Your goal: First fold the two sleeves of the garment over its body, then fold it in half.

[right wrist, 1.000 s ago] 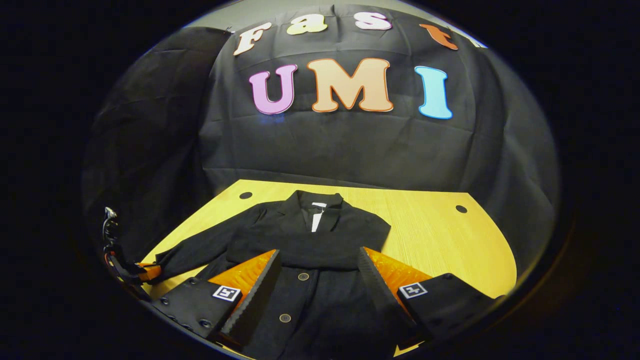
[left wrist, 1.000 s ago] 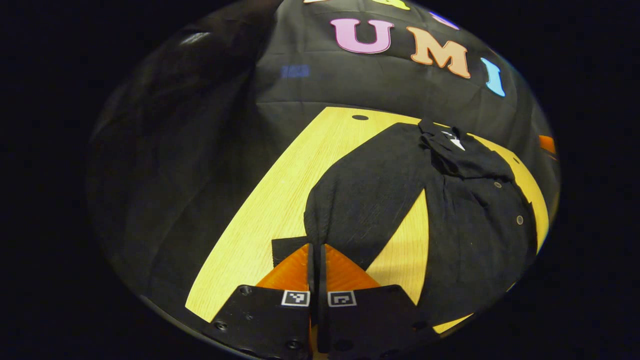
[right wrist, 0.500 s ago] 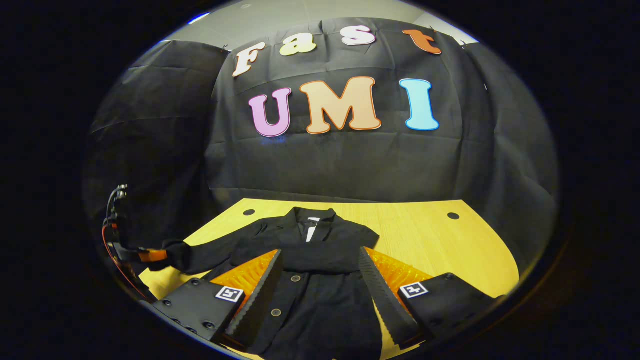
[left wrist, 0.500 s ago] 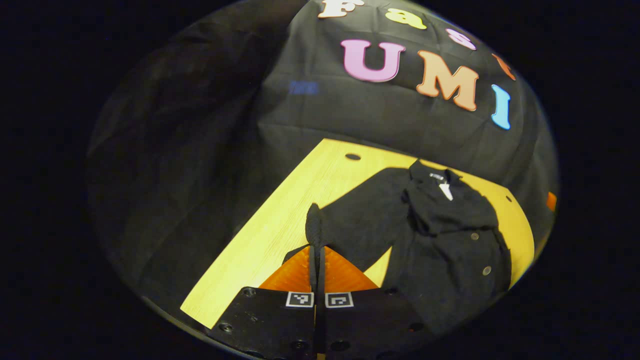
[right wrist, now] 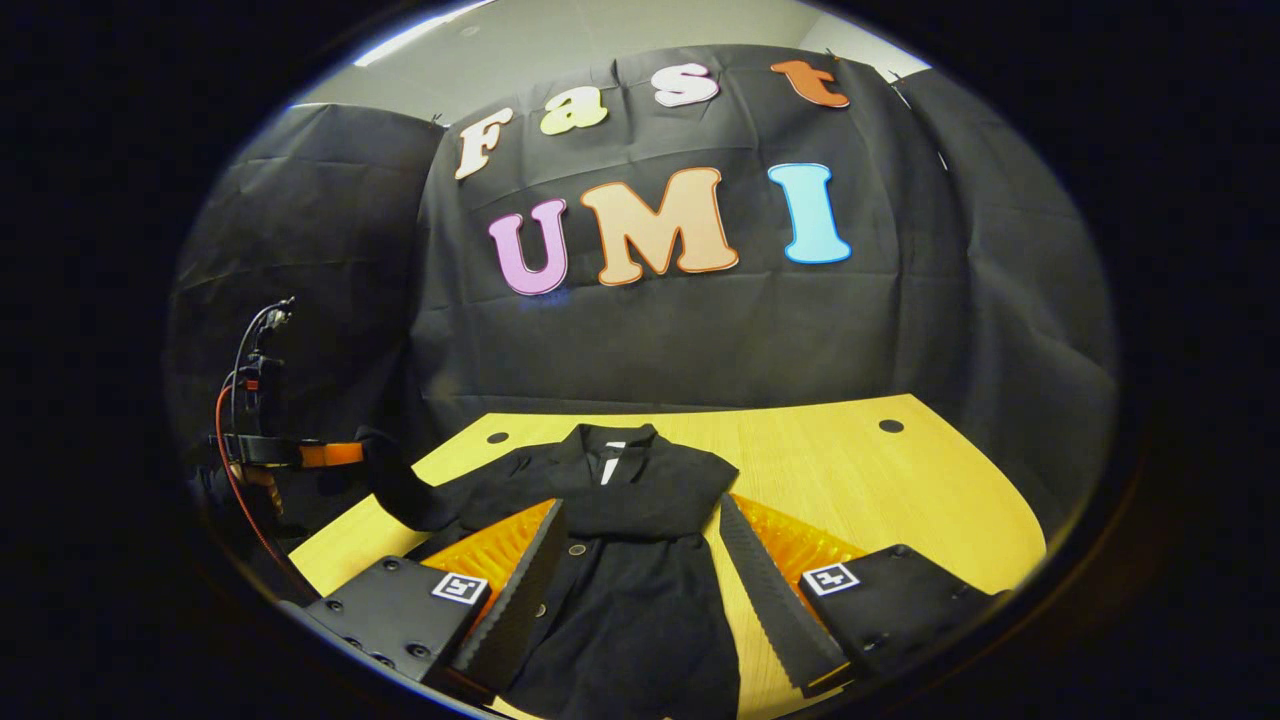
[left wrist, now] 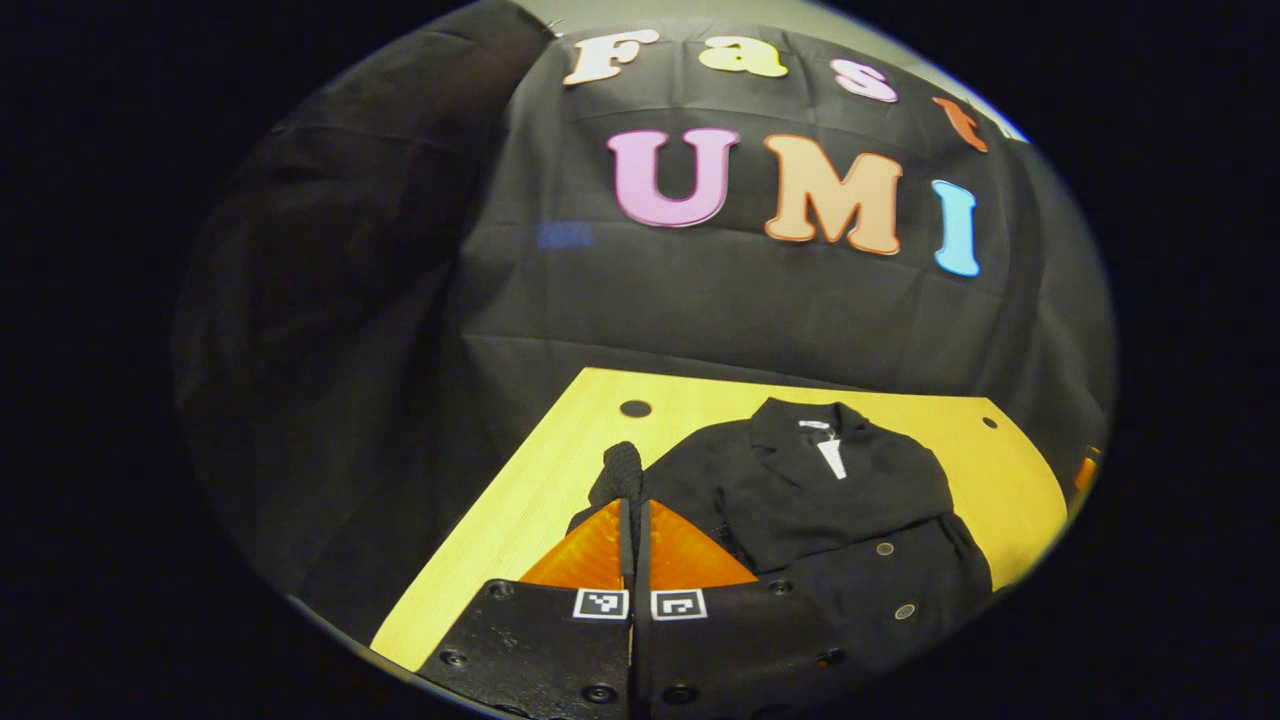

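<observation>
Left gripper (left wrist: 632,520): fingers closed tight on the cuff of the left sleeve (left wrist: 622,470), now lifted clear of the table (left wrist: 560,470).
Right gripper (right wrist: 640,560): wide apart, empty, over the garment (right wrist: 620,560).
Meaning: second sleeve fold underway; right sleeve already lies across the body.
Containers: none.

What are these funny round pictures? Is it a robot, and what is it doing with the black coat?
No robot: a person holds two pinching tools, one in each hand, and each tool carries a camera looking along its fingers. In the left gripper view, the left gripper is pinched shut on the coat's sleeve and holds it up off the wooden table. In the right gripper view, the right gripper hangs open above the black coat, holding nothing. The other sleeve already lies folded across the coat's front.
</observation>
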{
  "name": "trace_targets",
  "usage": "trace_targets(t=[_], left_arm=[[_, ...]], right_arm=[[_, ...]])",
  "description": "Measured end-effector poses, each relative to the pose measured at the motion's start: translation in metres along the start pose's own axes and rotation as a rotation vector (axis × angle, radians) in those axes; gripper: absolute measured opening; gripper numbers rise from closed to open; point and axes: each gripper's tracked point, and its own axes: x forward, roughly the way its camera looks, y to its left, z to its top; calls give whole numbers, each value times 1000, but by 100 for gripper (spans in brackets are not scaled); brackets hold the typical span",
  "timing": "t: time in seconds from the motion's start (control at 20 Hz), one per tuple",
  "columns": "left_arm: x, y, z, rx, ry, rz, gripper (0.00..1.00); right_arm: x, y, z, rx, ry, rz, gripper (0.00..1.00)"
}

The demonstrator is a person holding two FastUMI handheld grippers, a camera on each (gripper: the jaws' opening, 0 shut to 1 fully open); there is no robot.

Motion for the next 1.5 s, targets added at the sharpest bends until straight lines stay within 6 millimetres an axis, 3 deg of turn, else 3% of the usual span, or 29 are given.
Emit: trace_targets(t=[0.2, 0.25, 0.6, 1.25, 1.5], left_arm=[[25, -47, 23, 82, -29, -106, 0], [33, -60, 26, 95, -26, -133, 0], [67, -143, 36, 188, -16, -309, 0], [103, -288, 9, 289, 72, -531, 0], [112, -321, -11, 305, 130, -562, 0]], right_arm=[[0, -5, 0, 38, 4, -31, 94], [1, -8, -1, 37, 8, -45, 98], [-6, -26, -4, 74, 10, -130, 98], [-36, -72, -28, 148, 51, -305, 98], [-45, -81, -36, 166, 70, -355, 98]])
